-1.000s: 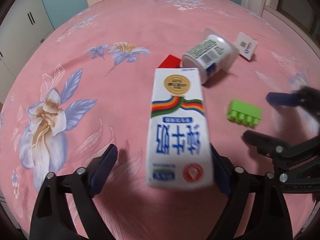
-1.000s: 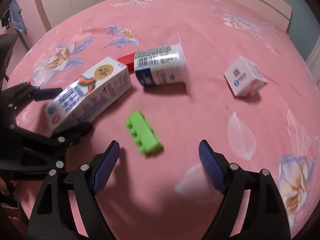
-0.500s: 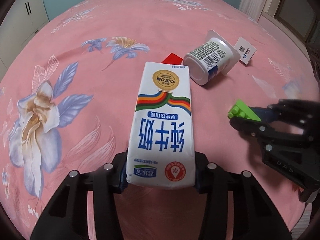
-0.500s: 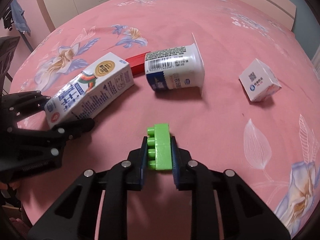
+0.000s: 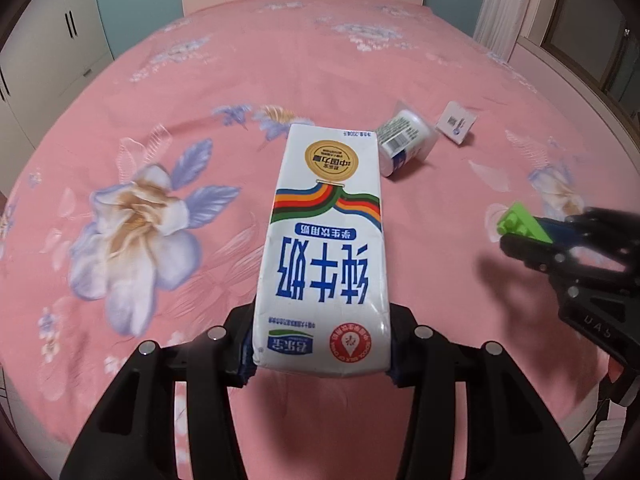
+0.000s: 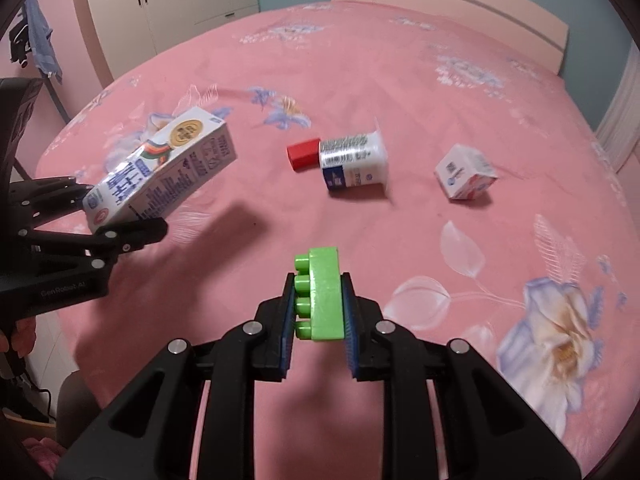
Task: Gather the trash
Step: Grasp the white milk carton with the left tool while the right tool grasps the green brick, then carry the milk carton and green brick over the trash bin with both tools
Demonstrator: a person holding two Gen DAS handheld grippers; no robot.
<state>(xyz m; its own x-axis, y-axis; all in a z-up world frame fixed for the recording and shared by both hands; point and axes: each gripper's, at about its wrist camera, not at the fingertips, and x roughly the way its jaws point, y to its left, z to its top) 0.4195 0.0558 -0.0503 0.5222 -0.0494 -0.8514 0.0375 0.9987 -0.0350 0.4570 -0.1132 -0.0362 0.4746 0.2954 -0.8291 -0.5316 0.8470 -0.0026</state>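
My left gripper [image 5: 322,354] is shut on a white milk carton [image 5: 326,240] with blue print and holds it above the pink bed; the carton also shows in the right wrist view [image 6: 160,172]. My right gripper [image 6: 318,312] is shut on a green toy brick [image 6: 322,294], lifted off the bed; the brick shows at the right of the left wrist view [image 5: 522,226]. A white yogurt cup [image 6: 354,166] lies on its side on the bed, with a red block [image 6: 303,155] against its left end. A small white box [image 6: 466,172] lies to its right.
The pink floral bedspread [image 6: 440,92] fills both views. A headboard [image 6: 460,4] stands at the far end and white wardrobes [image 6: 180,0] at the far left. A curtain [image 5: 500,4] hangs at the far right.
Both grippers closed, the left on the milk carton and the right on the green brick, then lifted them off the bed. The cup, red block and small box stayed put.
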